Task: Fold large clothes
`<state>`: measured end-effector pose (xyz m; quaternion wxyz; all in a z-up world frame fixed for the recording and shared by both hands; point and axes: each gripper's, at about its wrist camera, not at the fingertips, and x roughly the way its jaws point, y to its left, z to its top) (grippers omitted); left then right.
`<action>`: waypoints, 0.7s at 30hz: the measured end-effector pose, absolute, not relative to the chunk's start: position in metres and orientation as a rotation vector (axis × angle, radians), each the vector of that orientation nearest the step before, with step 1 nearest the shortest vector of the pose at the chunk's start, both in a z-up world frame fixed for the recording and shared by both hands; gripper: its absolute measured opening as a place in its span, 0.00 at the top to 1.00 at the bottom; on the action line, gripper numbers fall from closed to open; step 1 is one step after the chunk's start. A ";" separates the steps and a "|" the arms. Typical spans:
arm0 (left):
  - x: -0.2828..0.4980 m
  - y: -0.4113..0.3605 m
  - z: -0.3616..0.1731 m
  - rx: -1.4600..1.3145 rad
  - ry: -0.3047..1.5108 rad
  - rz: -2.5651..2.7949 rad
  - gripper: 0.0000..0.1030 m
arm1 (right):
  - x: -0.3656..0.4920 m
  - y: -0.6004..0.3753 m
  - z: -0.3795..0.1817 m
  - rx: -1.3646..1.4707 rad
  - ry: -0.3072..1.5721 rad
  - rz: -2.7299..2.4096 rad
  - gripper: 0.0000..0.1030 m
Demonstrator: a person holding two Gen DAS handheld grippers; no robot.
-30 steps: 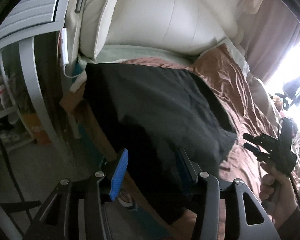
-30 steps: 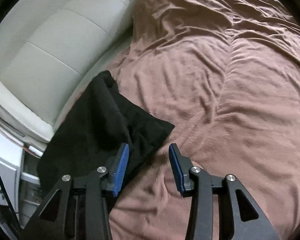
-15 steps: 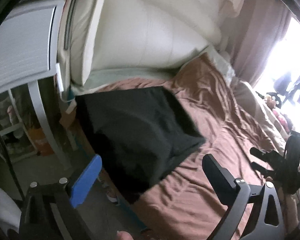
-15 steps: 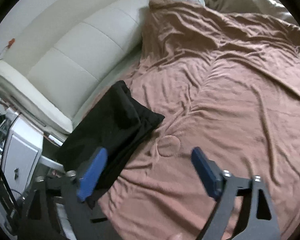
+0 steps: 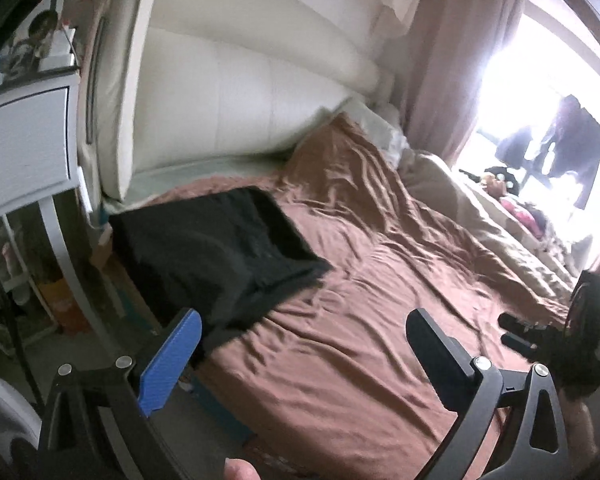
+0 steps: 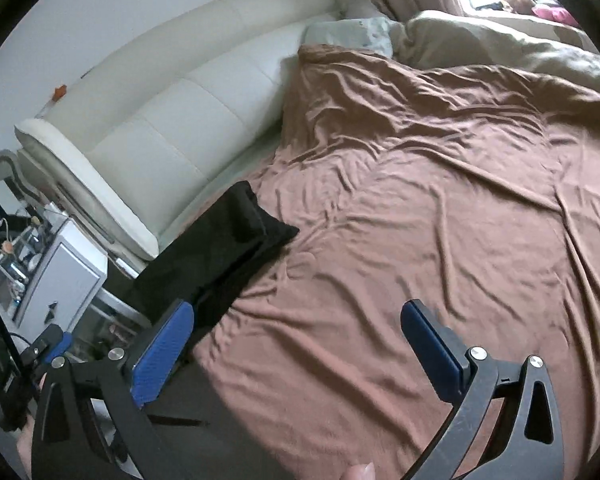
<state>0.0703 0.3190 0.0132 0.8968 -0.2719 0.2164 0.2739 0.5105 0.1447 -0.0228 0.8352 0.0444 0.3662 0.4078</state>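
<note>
With my left fingers (image 5: 300, 344) and right fingers (image 6: 296, 336) wide and empty, the folded black garment (image 5: 220, 252) overhangs the bed (image 5: 380, 320) edge and could slide off.

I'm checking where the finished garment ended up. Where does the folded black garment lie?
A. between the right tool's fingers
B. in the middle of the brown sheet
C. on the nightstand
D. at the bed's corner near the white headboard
D: the folded black garment lies on the brown sheet at the corner by the white headboard.

Black garment (image 5: 216, 256), brown bedspread (image 5: 360, 320)
</note>
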 end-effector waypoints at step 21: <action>0.046 0.169 0.035 -0.386 0.425 0.342 0.00 | 0.358 -0.035 0.000 0.107 0.595 0.674 0.00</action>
